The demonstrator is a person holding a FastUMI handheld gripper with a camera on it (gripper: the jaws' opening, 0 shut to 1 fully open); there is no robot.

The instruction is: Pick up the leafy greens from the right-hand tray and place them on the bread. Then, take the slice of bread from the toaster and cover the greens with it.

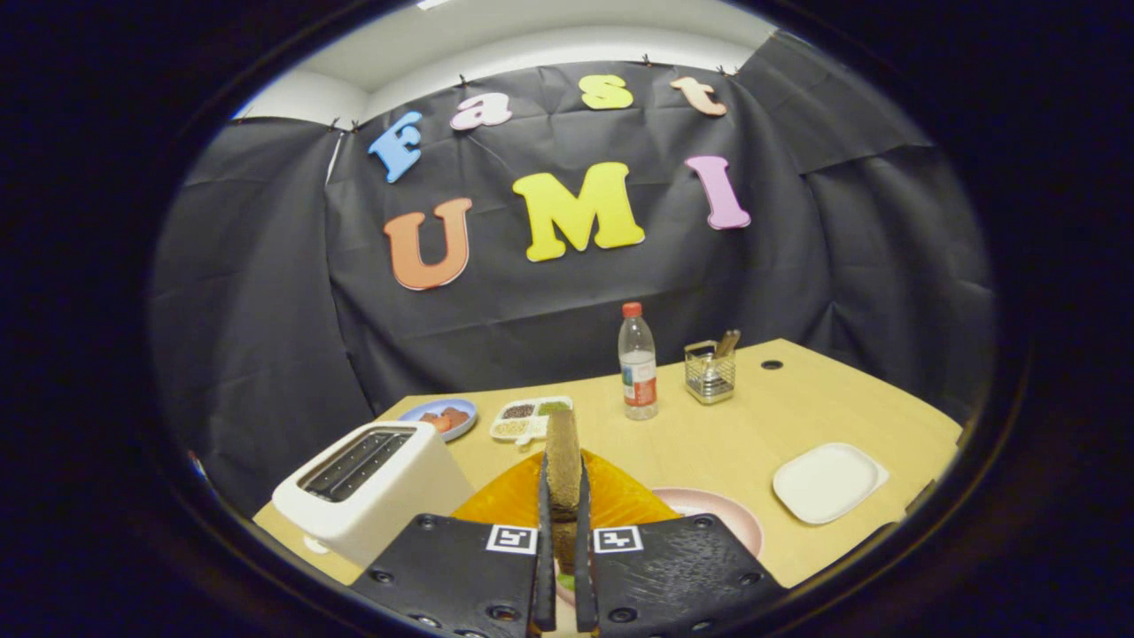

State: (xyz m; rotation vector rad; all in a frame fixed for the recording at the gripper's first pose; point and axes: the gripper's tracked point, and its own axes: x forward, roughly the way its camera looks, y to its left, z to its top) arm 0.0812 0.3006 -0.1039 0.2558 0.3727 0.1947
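The desk [709, 443] of pale wood carries everything. At about ten o'clock from the fingers stands the white toaster [372, 492], its slots dark and seemingly empty. Straight ahead at twelve, just beyond the fingertips, lies an orange cloth or mat [620, 501], and at about one o'clock a pink plate [722, 518] sits partly hidden behind the right finger. A white square tray [828, 481] lies at two o'clock, bare of greens.

The hand-held gripper [563, 496] is nearly closed, both fingers pressing a bread slice [563, 456] that stands on edge between them, poking up past the tips. A speck of green shows low between the fingers, possibly the greens, though it is too small to be sure.

Judging by the empty tray and toaster, the greens step looks done and the bread is out; what remains is laying the slice over the greens, whose spot I cannot tell clearly.

Farther off at twelve: a bottle [637, 363], a wire caddy [709, 372], a divided dish [530, 418] and a blue plate [440, 416]. None of these looks to stand in the way.
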